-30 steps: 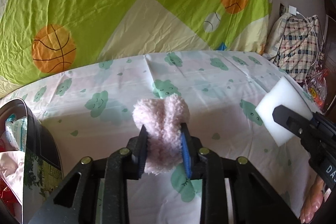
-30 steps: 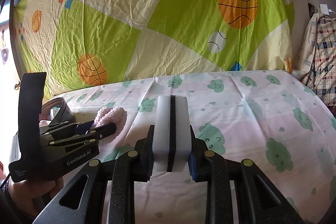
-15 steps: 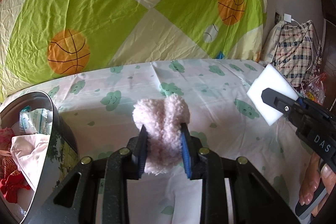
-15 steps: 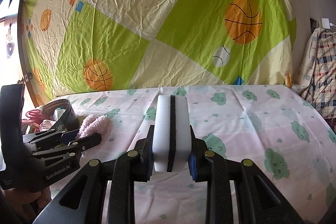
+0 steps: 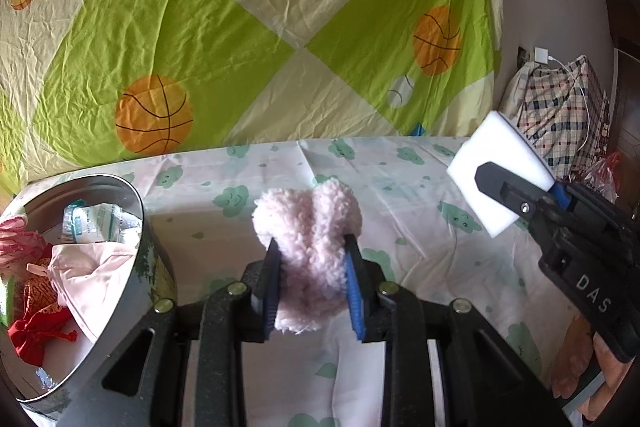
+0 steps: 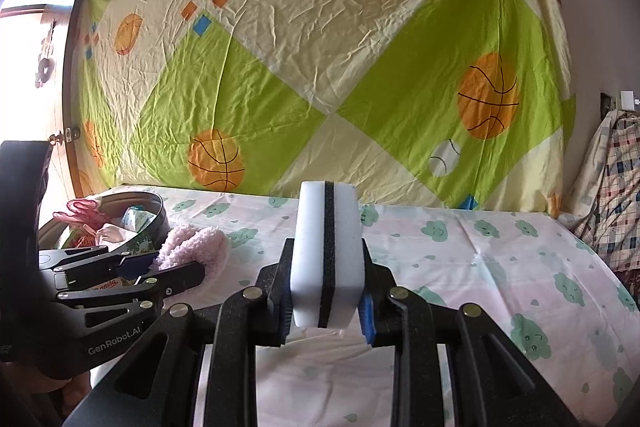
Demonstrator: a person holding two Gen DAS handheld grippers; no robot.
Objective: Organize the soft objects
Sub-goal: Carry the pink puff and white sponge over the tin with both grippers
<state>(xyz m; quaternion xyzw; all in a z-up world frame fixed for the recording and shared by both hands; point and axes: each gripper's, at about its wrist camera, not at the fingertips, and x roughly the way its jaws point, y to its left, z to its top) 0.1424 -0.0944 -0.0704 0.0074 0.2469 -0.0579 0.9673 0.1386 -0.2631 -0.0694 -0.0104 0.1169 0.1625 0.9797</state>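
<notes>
My left gripper [image 5: 310,267] is shut on a fluffy pink soft piece [image 5: 308,227] and holds it above the bed, just right of a round metal tin [image 5: 140,223]. The pink piece also shows in the right wrist view [image 6: 192,247], with the left gripper [image 6: 176,273] beside the tin [image 6: 158,213]. My right gripper [image 6: 326,287] is shut on a white sponge with a black middle layer [image 6: 326,251]. In the left wrist view the sponge [image 5: 500,167] is held up at the right by the right gripper [image 5: 516,193].
The tin holds pink and red cloth items [image 5: 84,267] and packets [image 5: 100,223]. The bed sheet [image 6: 480,259] has green cloud prints. A basketball-pattern sheet [image 6: 320,67] hangs behind. A plaid bag [image 5: 560,119] stands at the right.
Both grippers have risen and swung left. The tin has come into fuller view at the left, closer to the pink piece. Both grips are unchanged.
</notes>
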